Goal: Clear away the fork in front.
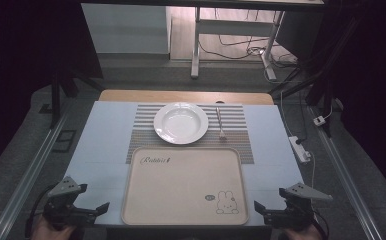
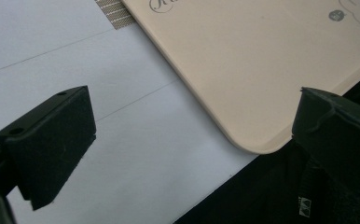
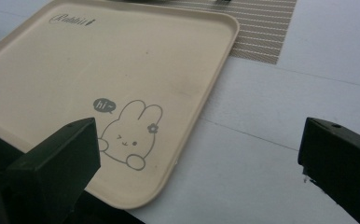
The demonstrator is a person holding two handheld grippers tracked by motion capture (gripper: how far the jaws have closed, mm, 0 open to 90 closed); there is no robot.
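Observation:
A beige tray (image 1: 181, 187) with a printed rabbit lies at the near edge of the white table, and its surface is bare. Behind it a white plate (image 1: 181, 122) rests on a striped placemat (image 1: 146, 131), with a fork (image 1: 220, 122) lying to the plate's right. My left gripper (image 1: 101, 209) hovers open just off the tray's near left corner (image 2: 257, 144), nothing between its jaws. My right gripper (image 1: 259, 210) stands open at the tray's near right corner (image 3: 136, 198), close to the rabbit print (image 3: 127, 135), also holding nothing.
The white table top (image 1: 271, 150) has bare room either side of the tray. A power strip (image 1: 300, 148) with cables lies on the floor at the right. Metal rails (image 1: 26, 175) run along both sides, and a desk frame (image 1: 231, 35) stands beyond the table.

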